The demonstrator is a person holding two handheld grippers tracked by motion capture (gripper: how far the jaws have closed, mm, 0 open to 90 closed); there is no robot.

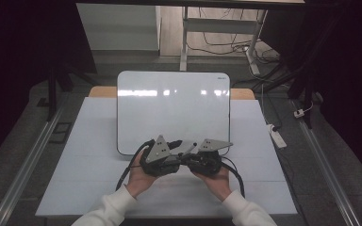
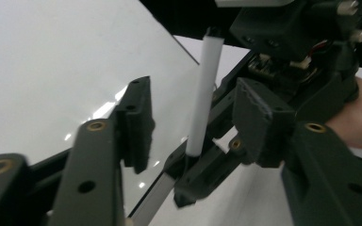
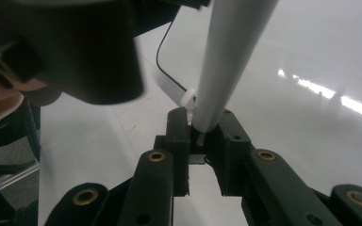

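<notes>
A white sheet covers the desk (image 1: 99, 155), with bare wood showing at its two far corners. On it lies a whiteboard (image 1: 172, 110) with rounded corners and a thin dark edge, glossy enough to throw back the ceiling lights as bright streaks. Beyond the desk the floor is grey; the white legs of another table (image 1: 185, 42) stand there with loose cables around them, and a white power strip (image 1: 278, 136) lies on the floor to the right. Metal rails run along the floor on either side, and the edges of the room are dark.

The person, in white sleeves, holds both tools together over the near edge of the whiteboard. The right hand-held gripper (image 3: 199, 136) is clenched on one end of a slim white marker (image 3: 231, 61), which juts away from its jaws above the board. The left hand-held gripper (image 2: 195, 113) faces it, jaws partly apart on either side of the marker's barrel, one pad clearly off it; whether the other touches I cannot tell. In the high view the two tools meet nose to nose, the left hand (image 1: 139, 176) and right hand (image 1: 217, 179) gripping them from below.
</notes>
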